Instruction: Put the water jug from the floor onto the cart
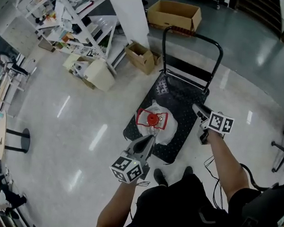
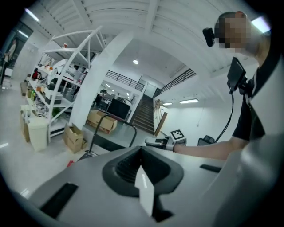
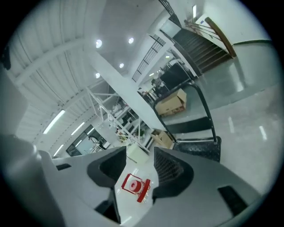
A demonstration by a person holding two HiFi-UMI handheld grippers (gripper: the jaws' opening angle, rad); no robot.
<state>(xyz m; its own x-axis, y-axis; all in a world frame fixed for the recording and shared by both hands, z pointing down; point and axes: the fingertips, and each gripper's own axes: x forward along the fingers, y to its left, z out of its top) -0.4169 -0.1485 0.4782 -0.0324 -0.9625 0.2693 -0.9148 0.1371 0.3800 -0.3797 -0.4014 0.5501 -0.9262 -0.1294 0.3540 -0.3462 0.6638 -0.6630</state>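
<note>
Water jug (image 1: 156, 123) upright on cart (image 1: 184, 96) deck, red cap up, so placement looks done. Right tongs (image 1: 196, 109) wide open, empty, right of jug. Left tongs (image 1: 150, 136) closed, empty, over jug's near edge.

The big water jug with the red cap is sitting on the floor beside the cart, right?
No. The water jug with the red cap is sitting on the cart, on its black deck, not beside it. The head view shows it.
</note>
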